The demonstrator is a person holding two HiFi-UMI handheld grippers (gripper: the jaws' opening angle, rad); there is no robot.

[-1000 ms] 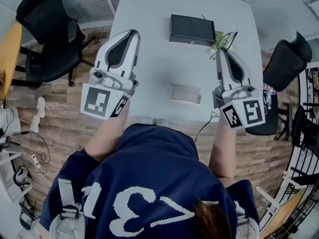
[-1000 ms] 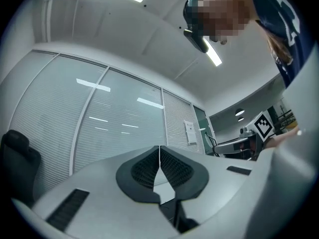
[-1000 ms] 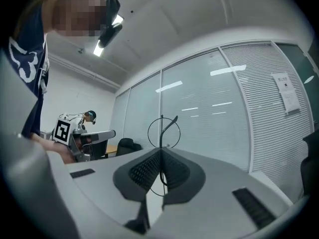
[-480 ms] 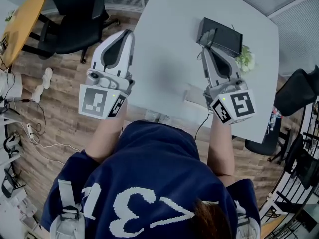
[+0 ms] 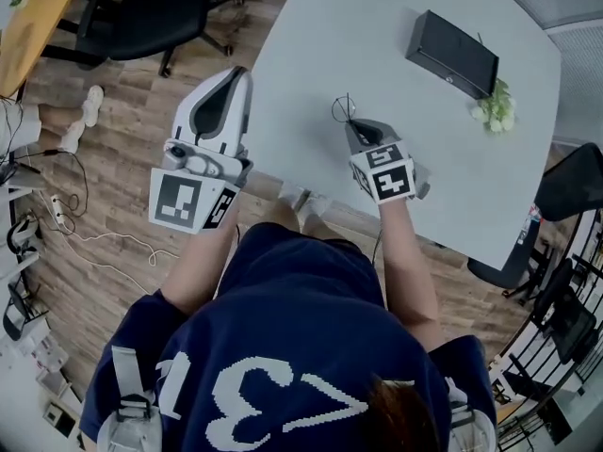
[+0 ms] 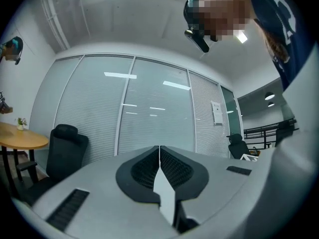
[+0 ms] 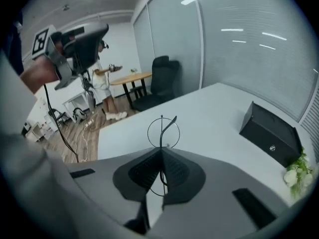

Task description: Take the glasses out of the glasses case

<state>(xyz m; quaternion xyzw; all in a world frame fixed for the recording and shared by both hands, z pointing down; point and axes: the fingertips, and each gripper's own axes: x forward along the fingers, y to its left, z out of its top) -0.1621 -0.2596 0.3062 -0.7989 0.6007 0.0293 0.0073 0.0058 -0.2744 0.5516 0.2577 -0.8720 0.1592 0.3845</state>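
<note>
The left tongs [image 5: 237, 75] are held closed and empty, tilted up toward a glass wall, over the floor just beyond the desk [image 5: 377, 26] edge. The right tongs [image 5: 353, 128] are clamped on thin wire glasses [image 5: 345, 111], whose round lens ring stands out past the tips.

The glasses are already free of any case, so the removal is judged nearly done. Next, a gentle lowering onto the desk and a slow release would be called for, since the frame looks light and easily bent.

Bare desk lies ahead of the right tongs and to their left. The near desk edge runs close behind them. A closed black box [image 5: 452, 53], possibly the glasses case, and a small plant [image 5: 495, 111] sit well apart, ahead and to their right.
</note>
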